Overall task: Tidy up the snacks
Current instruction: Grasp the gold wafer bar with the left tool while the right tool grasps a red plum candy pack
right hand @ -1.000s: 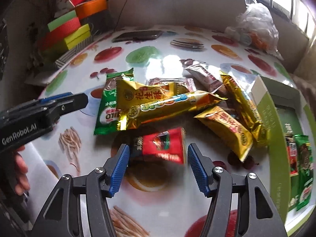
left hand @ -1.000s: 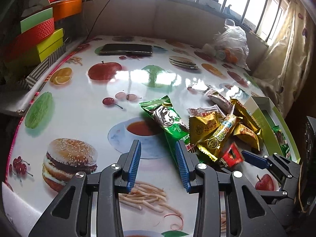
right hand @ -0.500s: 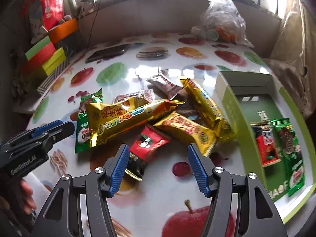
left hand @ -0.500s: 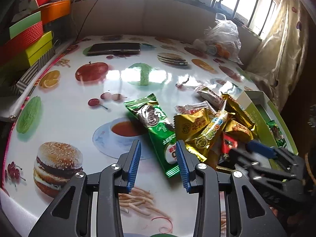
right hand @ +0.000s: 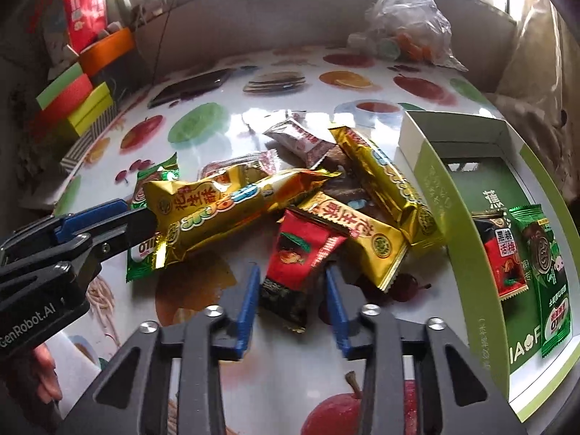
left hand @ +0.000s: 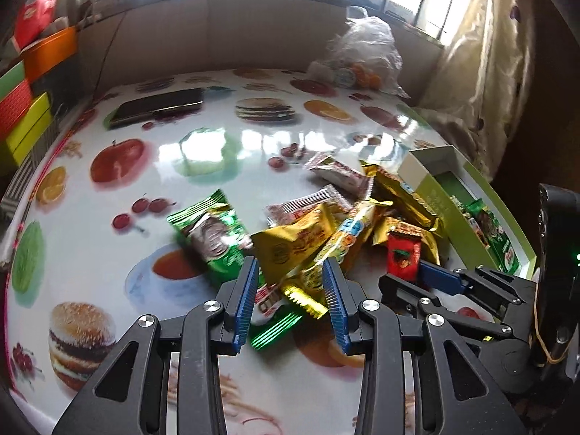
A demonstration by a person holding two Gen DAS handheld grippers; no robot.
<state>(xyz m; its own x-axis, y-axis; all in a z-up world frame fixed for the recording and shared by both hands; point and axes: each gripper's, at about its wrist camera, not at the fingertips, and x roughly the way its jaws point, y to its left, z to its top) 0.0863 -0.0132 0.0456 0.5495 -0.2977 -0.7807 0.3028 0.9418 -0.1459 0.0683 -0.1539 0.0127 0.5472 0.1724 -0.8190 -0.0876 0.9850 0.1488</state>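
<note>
A pile of gold (left hand: 301, 246), green (left hand: 214, 239) and pale snack packets lies on the fruit-print tablecloth beside an open green box (right hand: 435, 188). The box holds a red packet (right hand: 504, 261) and a green one (right hand: 547, 264). My right gripper (right hand: 291, 290) is closing its jaws on a red-and-black packet (right hand: 301, 250), and the pads touch its sides. In the left wrist view that packet (left hand: 402, 253) stands tilted up in the right gripper (left hand: 417, 275). My left gripper (left hand: 290, 290) holds a narrow gap over the tails of the gold and green packets without squeezing them. Its tips (right hand: 145, 221) meet a gold packet (right hand: 232, 214).
A dark phone (left hand: 159, 107) lies at the back of the table and a plastic bag of goods (left hand: 366, 54) sits at the back right. Stacked coloured boxes (left hand: 21, 116) line the left edge. A curtain hangs at the right. A hand (right hand: 36, 373) holds the left gripper.
The right jaws have narrowed from wide apart onto the red packet. The left gripper has slid right into the pile, so packet tails now lie between its fingers.
</note>
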